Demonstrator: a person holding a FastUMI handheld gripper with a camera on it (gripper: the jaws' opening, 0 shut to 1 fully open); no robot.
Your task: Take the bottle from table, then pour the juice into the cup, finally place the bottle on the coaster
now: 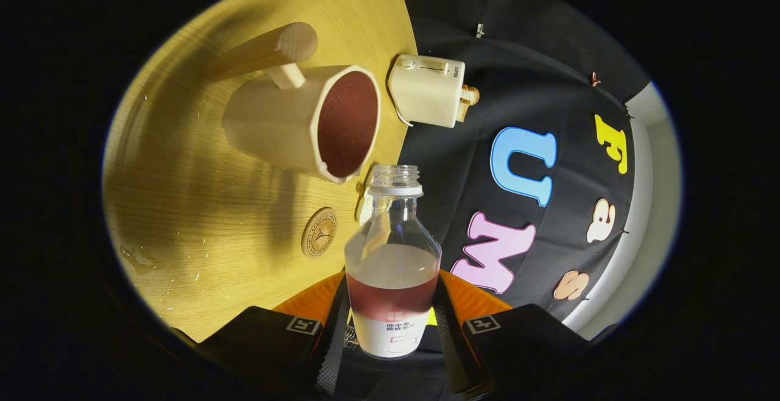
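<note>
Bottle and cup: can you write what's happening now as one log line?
hand-held gripper: shut on bottle | bottle: uncapped, some juice left | cup: juice inside | coaster: bare, on table

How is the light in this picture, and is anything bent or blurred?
Gripper view: warm light on the table, the cup casts a soft shadow beside it; fisheye bends the table's edge; the bottle, held in the tool, is sharp.

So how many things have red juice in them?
2. The bottle, held between the claw fingers, is partly full. The cup on the table, beyond the bottle's open mouth, also holds some.
</note>
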